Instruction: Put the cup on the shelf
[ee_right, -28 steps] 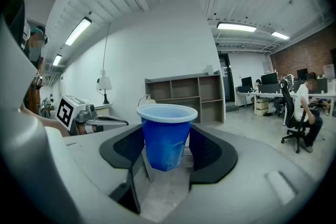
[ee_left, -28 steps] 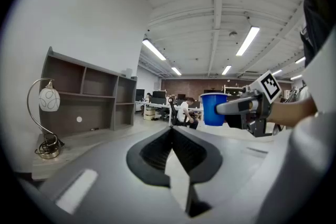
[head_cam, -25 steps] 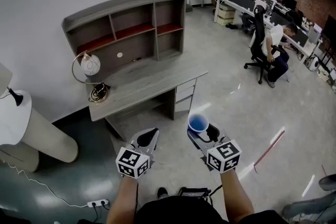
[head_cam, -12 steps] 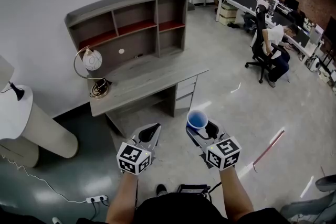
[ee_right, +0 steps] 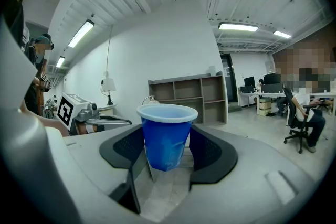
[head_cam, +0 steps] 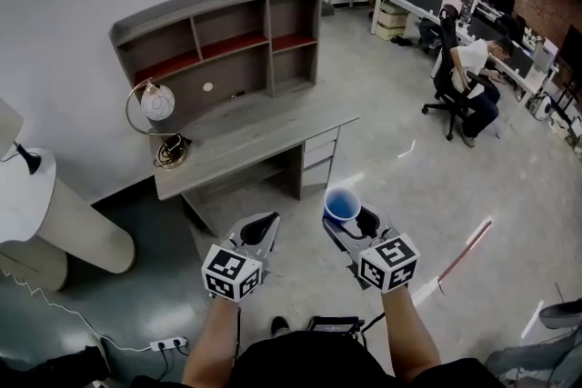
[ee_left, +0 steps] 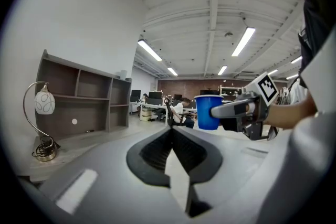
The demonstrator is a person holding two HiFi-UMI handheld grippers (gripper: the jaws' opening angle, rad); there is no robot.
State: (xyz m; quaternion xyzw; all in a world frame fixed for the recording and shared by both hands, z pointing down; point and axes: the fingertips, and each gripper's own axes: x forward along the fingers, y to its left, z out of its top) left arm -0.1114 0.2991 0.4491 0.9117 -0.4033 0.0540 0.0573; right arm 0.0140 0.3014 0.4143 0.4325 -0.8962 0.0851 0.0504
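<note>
My right claw (head_cam: 350, 221) pinches the blue cup (ee_right: 166, 136) upright, long axis vertical, mouth up. The shelf (head_cam: 218, 36) stands at eleven o'clock, well apart. My left claw (head_cam: 258, 230) is pressed together, empty.

person: wearing a dark top (head_cam: 300, 366) | left gripper (head_cam: 262, 224), right gripper (head_cam: 346, 215): showing grey shells, black jaw pads | each carrying a white cube (head_cam: 230, 274) bearing black square markers

Cup (ee_right: 165, 136) glossy blue plastic; shelf (head_cam: 227, 73) matt grey wood (floor (head_cam: 409, 186) shiny).
</note>
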